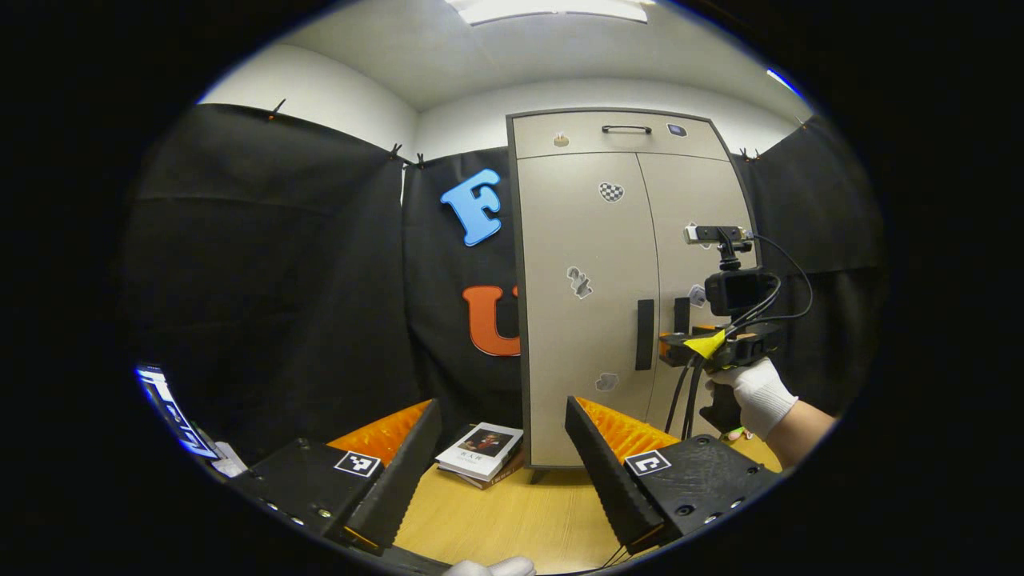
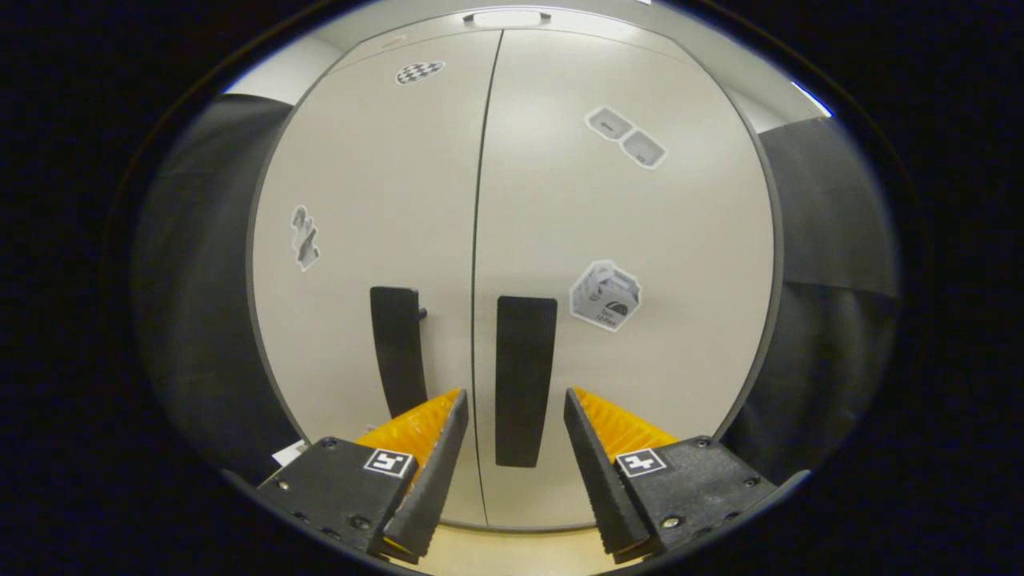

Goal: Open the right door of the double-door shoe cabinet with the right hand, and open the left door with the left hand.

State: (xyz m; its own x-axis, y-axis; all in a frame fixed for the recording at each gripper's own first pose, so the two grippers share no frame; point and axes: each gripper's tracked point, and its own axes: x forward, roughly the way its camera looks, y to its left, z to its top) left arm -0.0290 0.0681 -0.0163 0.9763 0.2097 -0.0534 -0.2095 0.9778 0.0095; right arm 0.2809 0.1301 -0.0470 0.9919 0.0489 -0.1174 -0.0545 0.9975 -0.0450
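Just in front of the right handle, a vertical bar, the right gripper has its fingers open either side; the left gripper, also open, is well back.

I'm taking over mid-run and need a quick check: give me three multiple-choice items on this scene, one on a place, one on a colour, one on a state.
1. Where do the books lie?
A. left of the cabinet foot
B. on the cabinet top
C. inside the cabinet

2. What colour are the door handles?
A. white
B. black
C. orange

3. How do the cabinet doors stand?
A. both closed
B. right one open
C. both open

Answers: 1 A, they rest on the table beside its base. 2 B, right handle and left handle are black. 3 A, both doors sit flush while the right gripper is open around the right handle.
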